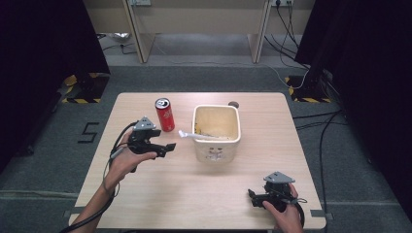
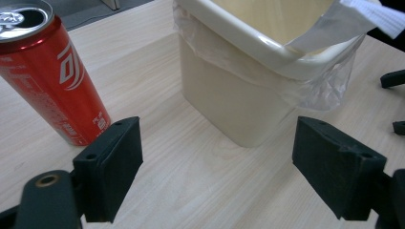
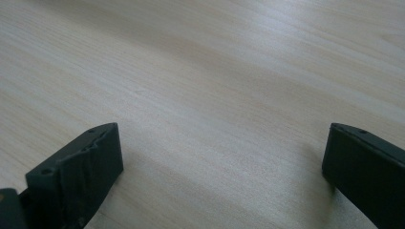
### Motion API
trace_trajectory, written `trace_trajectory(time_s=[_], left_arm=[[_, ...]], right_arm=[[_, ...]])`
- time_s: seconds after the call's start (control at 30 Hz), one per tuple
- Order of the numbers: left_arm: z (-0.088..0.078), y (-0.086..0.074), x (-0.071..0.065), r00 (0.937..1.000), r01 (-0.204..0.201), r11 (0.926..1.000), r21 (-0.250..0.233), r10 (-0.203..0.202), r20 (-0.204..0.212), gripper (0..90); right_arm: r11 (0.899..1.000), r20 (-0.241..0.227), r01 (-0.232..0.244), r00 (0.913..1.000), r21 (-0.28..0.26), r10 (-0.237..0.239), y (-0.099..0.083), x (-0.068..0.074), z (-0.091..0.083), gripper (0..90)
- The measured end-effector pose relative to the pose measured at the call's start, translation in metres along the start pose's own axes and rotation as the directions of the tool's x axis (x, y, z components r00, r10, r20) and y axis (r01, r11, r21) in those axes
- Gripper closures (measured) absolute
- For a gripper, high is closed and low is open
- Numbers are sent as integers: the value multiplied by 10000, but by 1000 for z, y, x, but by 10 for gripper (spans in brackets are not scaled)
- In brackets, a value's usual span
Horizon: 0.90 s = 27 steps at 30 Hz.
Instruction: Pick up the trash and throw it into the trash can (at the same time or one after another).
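A glossy red metal can (image 2: 47, 76) and a smooth cream plastic bin (image 2: 239, 100), lined with thin crinkled film, stand on the matt pale wood-grain table (image 3: 215, 71).

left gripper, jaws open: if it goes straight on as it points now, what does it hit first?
Most likely the cream bin, dead ahead between the jaws of the left gripper. The red can sits off to one side, probably missed.

One red soda can (image 1: 164, 114) stands on one wooden table (image 1: 160, 194). There is one cream plastic bin (image 1: 216, 131), lined with one clear bag (image 2: 325, 86), and one white strip (image 1: 192, 135) lies across its rim. Two handheld grippers are present: left gripper (image 1: 170, 147), right gripper (image 1: 251, 195).
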<state>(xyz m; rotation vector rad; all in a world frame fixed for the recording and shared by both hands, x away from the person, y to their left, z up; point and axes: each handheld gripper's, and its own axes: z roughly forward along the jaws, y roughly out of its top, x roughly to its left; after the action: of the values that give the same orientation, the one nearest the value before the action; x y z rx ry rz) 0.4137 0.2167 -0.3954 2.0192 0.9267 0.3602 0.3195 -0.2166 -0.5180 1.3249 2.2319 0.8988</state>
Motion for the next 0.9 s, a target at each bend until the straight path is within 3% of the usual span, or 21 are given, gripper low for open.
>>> trace_trajectory(time_s=[0.9], left_arm=[[10,-6,29,9935,541,9985,-2,-539,-1006,178]], right_arm=[[10000,-1,1,10000,-1,-1,0,0,0,3]])
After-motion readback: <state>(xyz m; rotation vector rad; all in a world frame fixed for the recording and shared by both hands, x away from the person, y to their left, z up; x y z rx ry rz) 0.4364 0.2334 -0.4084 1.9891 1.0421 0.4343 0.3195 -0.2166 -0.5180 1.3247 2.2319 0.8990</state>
